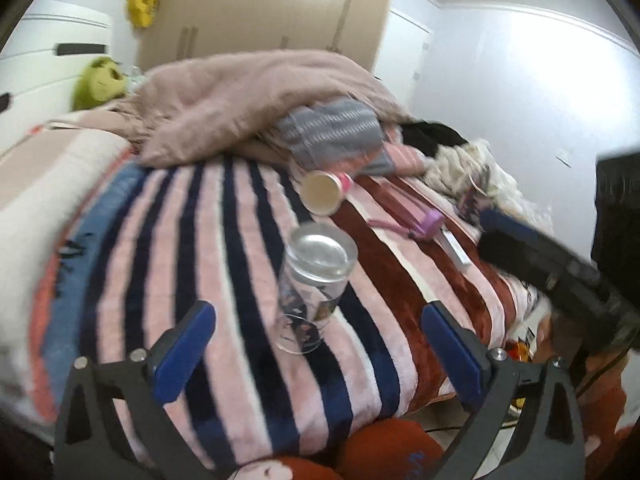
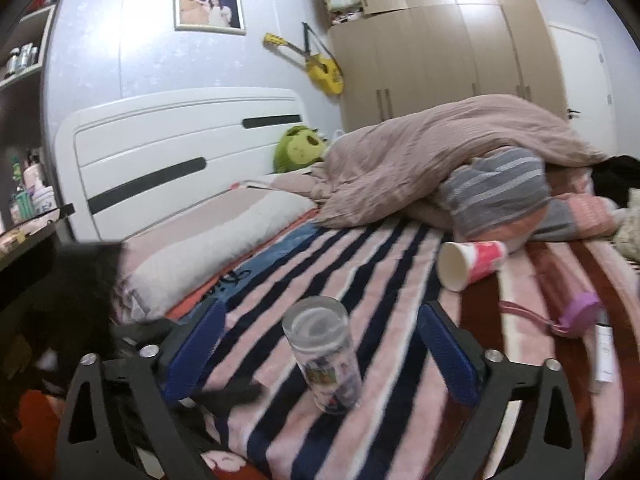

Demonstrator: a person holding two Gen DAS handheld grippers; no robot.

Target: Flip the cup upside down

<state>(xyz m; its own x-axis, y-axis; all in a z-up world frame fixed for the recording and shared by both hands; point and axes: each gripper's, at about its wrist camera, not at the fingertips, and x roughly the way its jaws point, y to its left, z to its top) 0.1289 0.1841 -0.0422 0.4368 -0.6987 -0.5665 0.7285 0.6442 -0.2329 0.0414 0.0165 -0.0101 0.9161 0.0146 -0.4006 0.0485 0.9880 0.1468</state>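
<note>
A clear glass cup [image 1: 311, 288] with printed pictures stands on the striped blanket [image 1: 224, 264], its closed thick base facing up. My left gripper [image 1: 316, 324] is open, its blue fingers on either side of the glass and apart from it. In the right wrist view the same glass [image 2: 324, 354] stands between the open fingers of my right gripper [image 2: 320, 340], untouched. The right gripper's body shows in the left wrist view [image 1: 540, 256] at the right.
A pink paper cup [image 2: 468, 264] lies on its side farther back. A purple-capped item with a strap [image 2: 576, 314] and a white tube [image 2: 604, 354] lie to the right. A heaped duvet [image 2: 440, 152], pillow [image 2: 208, 240] and green plush [image 2: 298, 152] are behind.
</note>
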